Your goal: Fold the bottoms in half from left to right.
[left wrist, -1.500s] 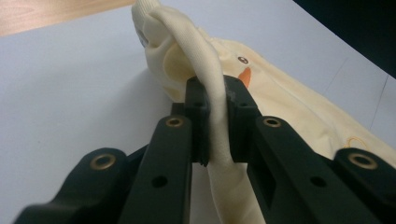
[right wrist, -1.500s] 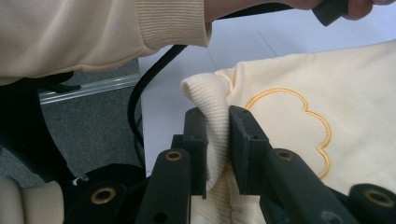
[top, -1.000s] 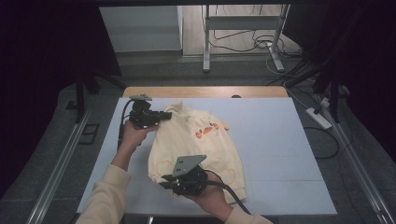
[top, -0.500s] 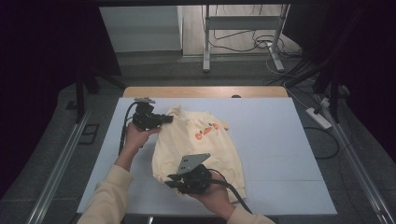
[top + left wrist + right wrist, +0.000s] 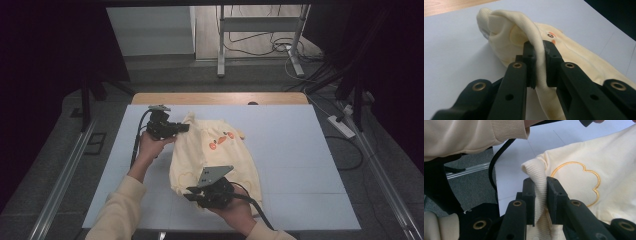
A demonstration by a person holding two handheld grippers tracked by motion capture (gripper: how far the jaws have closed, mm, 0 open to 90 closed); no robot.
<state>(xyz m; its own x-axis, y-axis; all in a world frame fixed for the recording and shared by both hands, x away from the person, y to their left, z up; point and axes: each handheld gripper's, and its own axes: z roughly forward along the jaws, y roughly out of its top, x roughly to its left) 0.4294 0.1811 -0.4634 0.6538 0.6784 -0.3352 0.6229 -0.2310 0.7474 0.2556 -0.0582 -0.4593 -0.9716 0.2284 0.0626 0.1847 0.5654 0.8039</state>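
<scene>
We pinch the top [image 5: 215, 155] w/ both grippers, left [image 5: 539, 63] on a fold, right [image 5: 540, 200] on ribbed hem; thin bites may slip if we pull.

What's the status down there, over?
Left gripper clamped on a fold of the cream sweatshirt. Right gripper clamped on its ribbed hem. Nothing in the way on the white table.

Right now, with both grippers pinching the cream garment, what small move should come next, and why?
Probably draw the two grippers apart to stretch the cloth flat. The left gripper clamps a fold, the right gripper clamps a ribbed edge, and the cream garment lies bunched on the white table.
</scene>
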